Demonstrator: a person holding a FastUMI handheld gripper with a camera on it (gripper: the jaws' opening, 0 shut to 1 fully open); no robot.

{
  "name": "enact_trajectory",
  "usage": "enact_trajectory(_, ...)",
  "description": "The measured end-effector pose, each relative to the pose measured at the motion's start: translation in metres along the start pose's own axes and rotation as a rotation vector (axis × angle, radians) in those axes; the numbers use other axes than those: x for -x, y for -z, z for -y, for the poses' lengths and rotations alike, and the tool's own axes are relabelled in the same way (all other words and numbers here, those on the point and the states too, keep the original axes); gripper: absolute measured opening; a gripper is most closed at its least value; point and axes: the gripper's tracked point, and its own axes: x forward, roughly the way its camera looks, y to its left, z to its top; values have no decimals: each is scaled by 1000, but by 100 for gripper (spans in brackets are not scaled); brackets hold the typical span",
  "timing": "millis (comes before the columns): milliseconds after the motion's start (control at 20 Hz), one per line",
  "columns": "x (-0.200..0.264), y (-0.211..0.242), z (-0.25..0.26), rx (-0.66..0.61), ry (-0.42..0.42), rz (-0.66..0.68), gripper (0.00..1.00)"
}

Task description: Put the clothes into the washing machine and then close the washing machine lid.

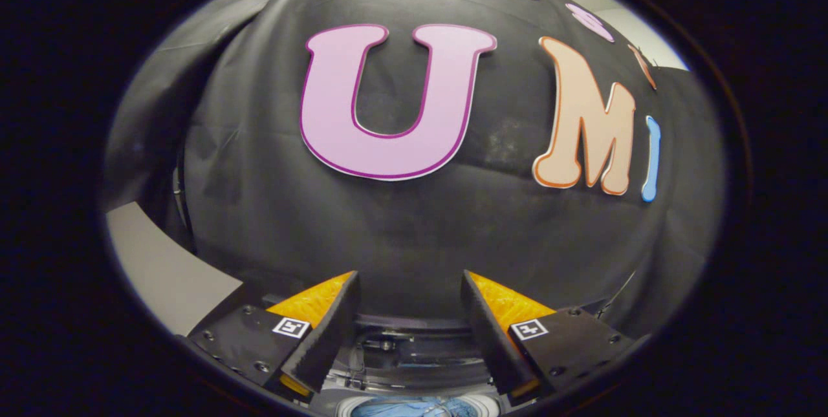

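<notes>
A bundle of light blue denim-like clothes (pixel 417 408) lies inside the round white tub of the top-loading washing machine (pixel 349 408), seen from above at the very bottom of the gripper view, below and between the two fingers. Just beyond the tub opening stands the machine's raised dark lid (pixel 420 355), glossy and see-through, with a grey rim and small metal hinge parts at its near edge; it sits between the fingers and is not lowered over the tub.

The gripper (pixel 410 284) hovers above the machine with its jaws spread wide apart and nothing between them; neither finger touches the clothes, the tub or the lid. Each finger carries a small square black-and-white marker on its dark base.

Beyond the fingers hangs the booth's black cloth wall (pixel 388 229), wrinkled and draped. To the left of the left finger, a pale grey flat surface (pixel 162 268) shows beside the cloth.
</notes>
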Motion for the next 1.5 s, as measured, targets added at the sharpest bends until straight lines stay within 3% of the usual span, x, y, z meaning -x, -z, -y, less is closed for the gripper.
enact_trajectory(400,14,15,-6,-102,-34,-17,94)
enact_trajectory(1150,118,56,-7,-92,-89,-30,94)
enact_trajectory(1500,163,86,-1,-12,-95,-23,97)
